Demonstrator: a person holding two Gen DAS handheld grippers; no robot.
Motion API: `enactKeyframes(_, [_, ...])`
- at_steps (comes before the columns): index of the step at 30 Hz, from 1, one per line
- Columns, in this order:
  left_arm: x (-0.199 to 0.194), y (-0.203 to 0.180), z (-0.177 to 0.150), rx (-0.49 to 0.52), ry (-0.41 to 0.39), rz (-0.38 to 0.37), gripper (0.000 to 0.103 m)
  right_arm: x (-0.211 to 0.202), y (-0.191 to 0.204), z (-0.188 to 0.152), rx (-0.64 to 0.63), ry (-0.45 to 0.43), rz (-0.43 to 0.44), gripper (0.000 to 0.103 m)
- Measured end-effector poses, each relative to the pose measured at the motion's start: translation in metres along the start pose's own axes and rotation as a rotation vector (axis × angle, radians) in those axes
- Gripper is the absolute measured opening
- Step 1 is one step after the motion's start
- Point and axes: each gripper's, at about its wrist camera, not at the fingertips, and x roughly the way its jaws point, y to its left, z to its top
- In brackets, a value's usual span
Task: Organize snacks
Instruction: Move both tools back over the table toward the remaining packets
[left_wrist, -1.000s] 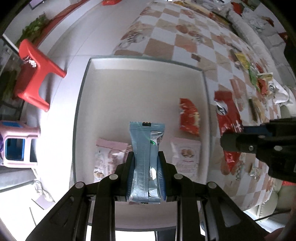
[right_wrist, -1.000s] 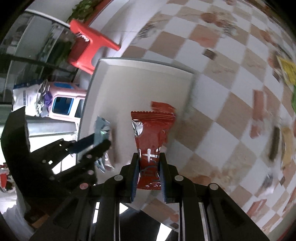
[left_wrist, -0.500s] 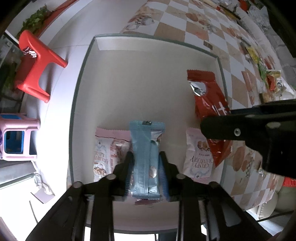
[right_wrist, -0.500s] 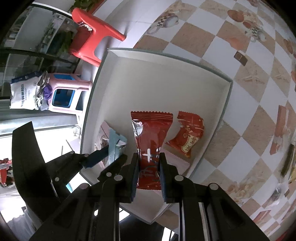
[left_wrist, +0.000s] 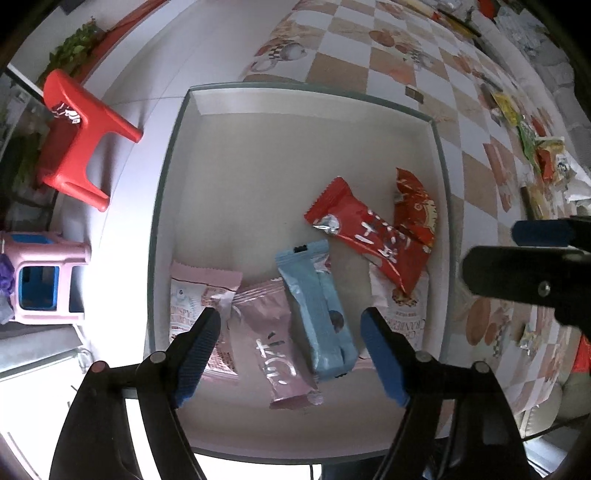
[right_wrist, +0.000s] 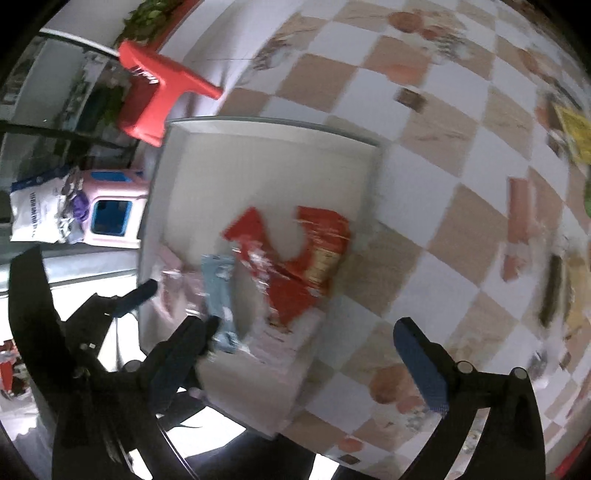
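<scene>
The left gripper (left_wrist: 290, 338) points down into the white box (left_wrist: 295, 158). Its fingers are spreading apart and pinch nothing. The blue snack pack (left_wrist: 317, 310) lies loose on the box floor between them, on top of a pink pack (left_wrist: 275, 347). The right gripper (right_wrist: 299, 354) is also spreading its fingers wide, with nothing in them. The red snack pack (left_wrist: 369, 236) lies in the box beside the blue one. The box sits on the checkered desk (left_wrist: 476, 173), where more snacks (left_wrist: 532, 144) lie farther off.
</scene>
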Motion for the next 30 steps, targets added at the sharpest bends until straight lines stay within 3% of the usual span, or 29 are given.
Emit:
enactKeyframes(8, [-0.005, -0.029, -0.001, 0.075, 0.001, -0.004, 0.081, -0.019, -0.085, -0.045, 0.183, -0.017, -0.029, 0.103])
enactKeyframes(18, [-0.017, -0.087, -0.003, 0.238, -0.004, -0.032, 0.081, -0.034, -0.215, -0.138, 0.570, -0.020, -0.077, 0.103])
enactKeyframes(22, [-0.021, -0.121, -0.004, 0.332, -0.001, -0.061, 0.081, -0.026, -0.235, -0.168, 0.646, 0.005, -0.063, 0.103])
enactKeyframes(26, [-0.018, -0.151, -0.007, 0.419, 0.024, -0.092, 0.081, -0.017, -0.239, -0.186, 0.639, 0.035, -0.065, 0.103])
enactKeyframes(30, [-0.008, -0.171, -0.004, 0.425, 0.080, -0.122, 0.081, -0.012, -0.237, -0.195, 0.621, 0.046, -0.067, 0.103])
